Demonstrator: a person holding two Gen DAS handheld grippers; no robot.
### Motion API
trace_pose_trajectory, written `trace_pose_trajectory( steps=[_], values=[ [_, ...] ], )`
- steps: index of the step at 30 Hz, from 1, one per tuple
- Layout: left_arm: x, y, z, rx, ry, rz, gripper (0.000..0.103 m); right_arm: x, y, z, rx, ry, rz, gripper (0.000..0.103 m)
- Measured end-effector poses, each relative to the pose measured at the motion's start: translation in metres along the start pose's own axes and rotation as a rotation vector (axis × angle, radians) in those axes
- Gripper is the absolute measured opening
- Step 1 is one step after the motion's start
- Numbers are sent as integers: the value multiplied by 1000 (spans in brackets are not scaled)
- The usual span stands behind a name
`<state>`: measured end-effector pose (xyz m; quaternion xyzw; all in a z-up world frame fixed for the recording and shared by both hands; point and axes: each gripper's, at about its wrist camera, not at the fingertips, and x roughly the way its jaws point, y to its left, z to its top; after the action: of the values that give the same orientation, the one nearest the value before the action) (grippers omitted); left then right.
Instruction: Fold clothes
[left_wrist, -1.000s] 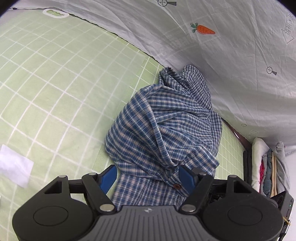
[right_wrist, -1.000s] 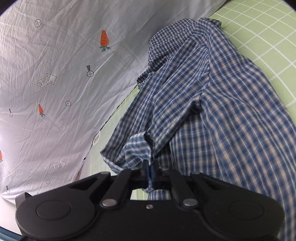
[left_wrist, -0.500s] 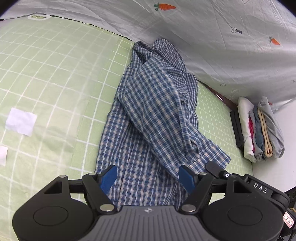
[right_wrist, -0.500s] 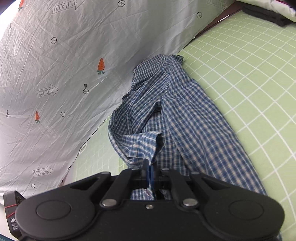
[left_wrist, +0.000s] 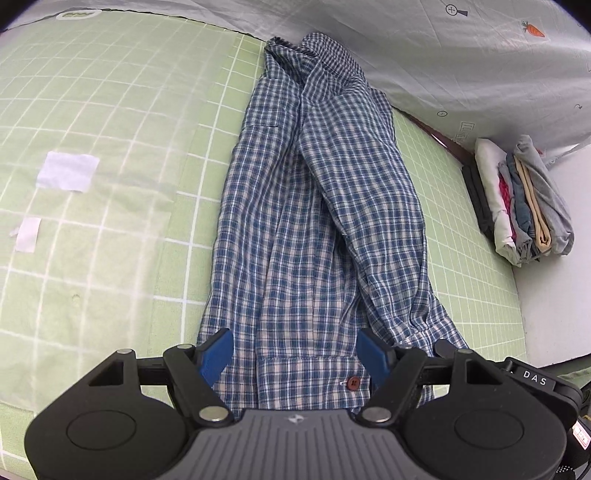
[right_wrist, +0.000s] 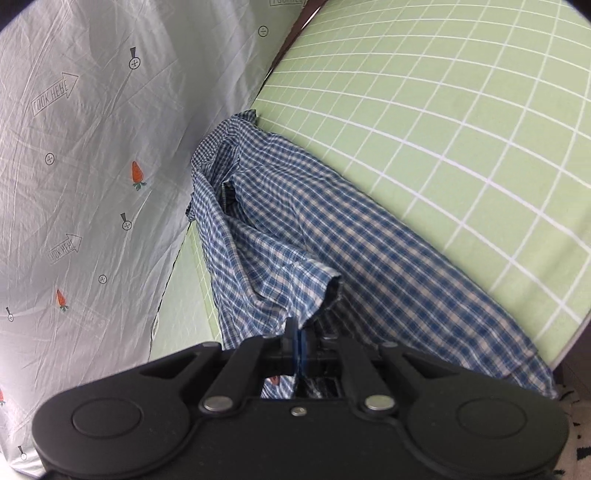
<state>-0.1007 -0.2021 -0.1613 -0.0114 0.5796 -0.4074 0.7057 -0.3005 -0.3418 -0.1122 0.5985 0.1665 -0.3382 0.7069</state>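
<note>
Left wrist view: blue plaid shirt (left_wrist: 317, 206) lies lengthwise down frame centre on the green grid sheet (left_wrist: 110, 110), hem between the spread blue pads of the left gripper (left_wrist: 295, 356), whether gripped cannot be told; folded clothes stack (left_wrist: 524, 199) at right edge, white tape patches (left_wrist: 68, 171) at left, "DAS" label lower right. Right wrist view: right gripper (right_wrist: 297, 345) clenched on the shirt's edge at bottom centre; grey carrot-print sheet (right_wrist: 92, 147) at left, reading "LOOK HERE".

Bright, even light, fisheye-bent edges, sharp
</note>
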Motion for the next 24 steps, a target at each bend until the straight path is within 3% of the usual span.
trace_pose_trajectory(
  steps=[12, 14, 15, 19, 24],
  values=[
    [7, 5, -22, 53, 51, 76, 74, -1, -18, -20, -50, 36, -170, 4],
    [5, 4, -23, 65, 45, 100, 74, -2, -14, -19, -81, 48, -216, 16],
    [5, 3, -24, 70, 41, 112, 74, -4, -12, -18, -106, 48, -251, 30],
    [-1, 1, -26, 102, 15, 164, 74, -19, 5, -13, -268, -17, -326, 33],
    [0, 2, -31, 118, 13, 213, 74, -15, 27, -12, -536, -82, -367, 46]
  ],
)
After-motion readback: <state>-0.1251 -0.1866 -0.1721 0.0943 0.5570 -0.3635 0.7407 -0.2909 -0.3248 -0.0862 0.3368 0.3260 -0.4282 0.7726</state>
